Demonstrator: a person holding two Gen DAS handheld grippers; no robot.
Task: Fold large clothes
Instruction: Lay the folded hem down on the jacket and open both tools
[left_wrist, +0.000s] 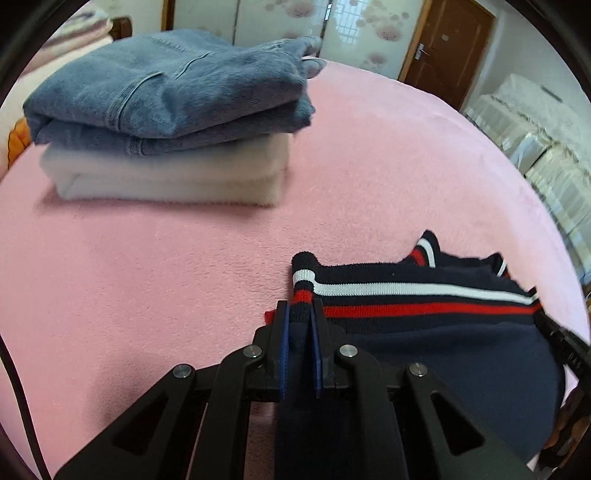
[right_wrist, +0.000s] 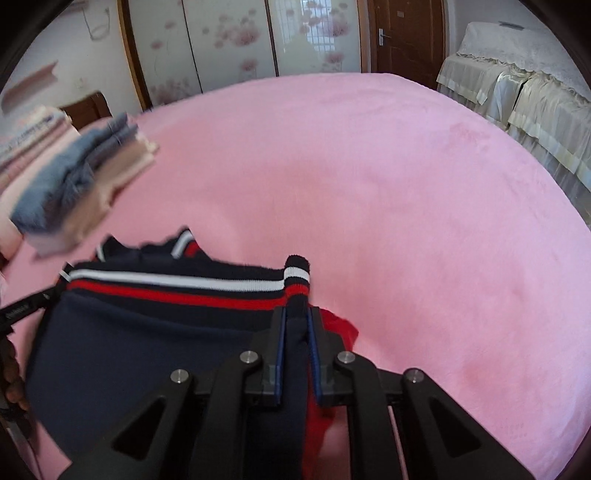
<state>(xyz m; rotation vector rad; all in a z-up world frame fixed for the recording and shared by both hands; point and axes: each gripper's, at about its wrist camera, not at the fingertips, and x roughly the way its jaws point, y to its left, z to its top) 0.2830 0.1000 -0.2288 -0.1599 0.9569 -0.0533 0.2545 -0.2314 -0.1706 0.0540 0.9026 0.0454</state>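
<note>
A navy sweater with white and red stripes along its ribbed hem is held over the pink bed. My left gripper is shut on the sweater's left hem corner. My right gripper is shut on the sweater's right hem corner. The striped hem stretches between the two grippers. A red part of the garment shows under the right gripper. The right gripper's tip shows at the right edge of the left wrist view.
A stack of folded clothes lies at the back left of the bed: blue jeans on a white folded item; the stack also shows in the right wrist view. The pink blanket covers the bed. Covered furniture stands right.
</note>
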